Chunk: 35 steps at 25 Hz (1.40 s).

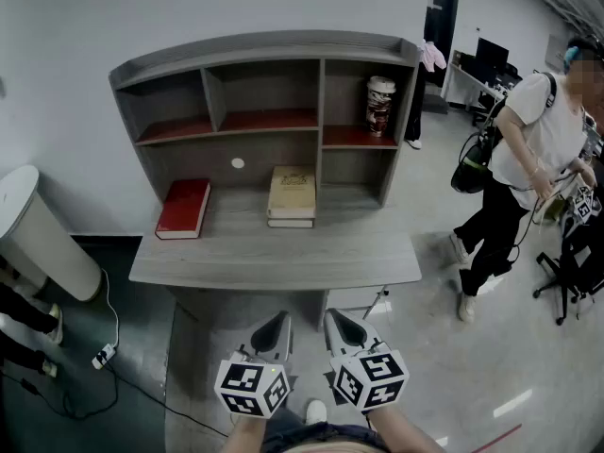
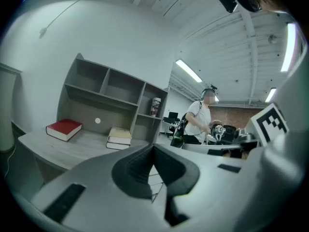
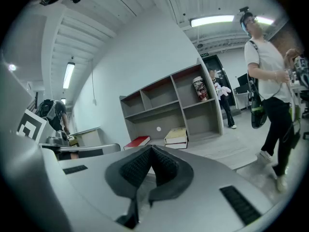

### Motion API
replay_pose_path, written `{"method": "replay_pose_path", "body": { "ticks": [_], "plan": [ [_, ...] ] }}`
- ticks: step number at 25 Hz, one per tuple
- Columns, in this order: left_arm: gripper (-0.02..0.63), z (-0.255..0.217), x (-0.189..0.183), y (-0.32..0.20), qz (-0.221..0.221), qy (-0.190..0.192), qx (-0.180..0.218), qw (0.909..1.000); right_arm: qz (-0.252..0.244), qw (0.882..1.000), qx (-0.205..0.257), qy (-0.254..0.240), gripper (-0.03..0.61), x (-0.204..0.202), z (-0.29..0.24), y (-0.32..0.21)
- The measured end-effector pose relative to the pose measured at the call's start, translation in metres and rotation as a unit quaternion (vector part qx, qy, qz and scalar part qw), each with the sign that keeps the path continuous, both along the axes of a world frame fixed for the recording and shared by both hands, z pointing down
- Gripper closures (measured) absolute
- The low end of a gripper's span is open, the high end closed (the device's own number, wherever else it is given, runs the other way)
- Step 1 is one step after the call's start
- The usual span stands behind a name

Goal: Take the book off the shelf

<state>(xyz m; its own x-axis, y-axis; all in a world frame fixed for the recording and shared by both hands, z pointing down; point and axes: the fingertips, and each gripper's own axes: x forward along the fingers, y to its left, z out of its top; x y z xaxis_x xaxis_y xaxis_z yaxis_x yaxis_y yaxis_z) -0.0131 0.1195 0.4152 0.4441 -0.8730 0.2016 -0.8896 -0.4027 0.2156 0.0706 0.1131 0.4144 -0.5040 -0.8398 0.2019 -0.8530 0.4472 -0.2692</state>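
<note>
Head view: left gripper (image 1: 272,336) and right gripper (image 1: 345,334) hovering side by side, just short of table (image 1: 274,258) front edge. Both jaws pressing fully together, gripping nothing. Red book (image 1: 183,209) lying flat well ahead, left of jaws. Book stack (image 1: 291,196) lying straight ahead, under shelf (image 1: 264,47). Can (image 1: 380,105) standing ahead-right in shelf compartment. Person (image 1: 528,149) standing far right of jaws.

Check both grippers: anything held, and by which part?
Nothing is held. The left gripper and right gripper are both shut and empty, short of the desk. The red book and the two stacked books lie on the desk, untouched.
</note>
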Motion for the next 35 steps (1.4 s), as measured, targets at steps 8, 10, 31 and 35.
{"method": "replay_pose_path", "body": {
  "ticks": [8,10,31,35],
  "plan": [
    [0.601,0.001,0.004,0.004,0.002,-0.004,-0.005,1.0,-0.006,1.0,-0.004,-0.01,0.571,0.001,-0.002,0.004],
    [0.601,0.003,0.004,0.005,0.0,-0.007,-0.007,1.0,-0.008,1.0,-0.003,-0.01,0.571,0.001,0.0,0.005],
    [0.601,0.002,-0.006,-0.011,-0.024,0.004,-0.01,0.9996,0.014,0.999,-0.02,-0.03,0.571,0.018,0.004,-0.009],
    [0.601,0.0,-0.01,-0.024,-0.033,0.008,-0.006,0.9994,0.019,0.999,-0.025,-0.027,0.571,0.021,0.007,-0.02]
  ]
}}
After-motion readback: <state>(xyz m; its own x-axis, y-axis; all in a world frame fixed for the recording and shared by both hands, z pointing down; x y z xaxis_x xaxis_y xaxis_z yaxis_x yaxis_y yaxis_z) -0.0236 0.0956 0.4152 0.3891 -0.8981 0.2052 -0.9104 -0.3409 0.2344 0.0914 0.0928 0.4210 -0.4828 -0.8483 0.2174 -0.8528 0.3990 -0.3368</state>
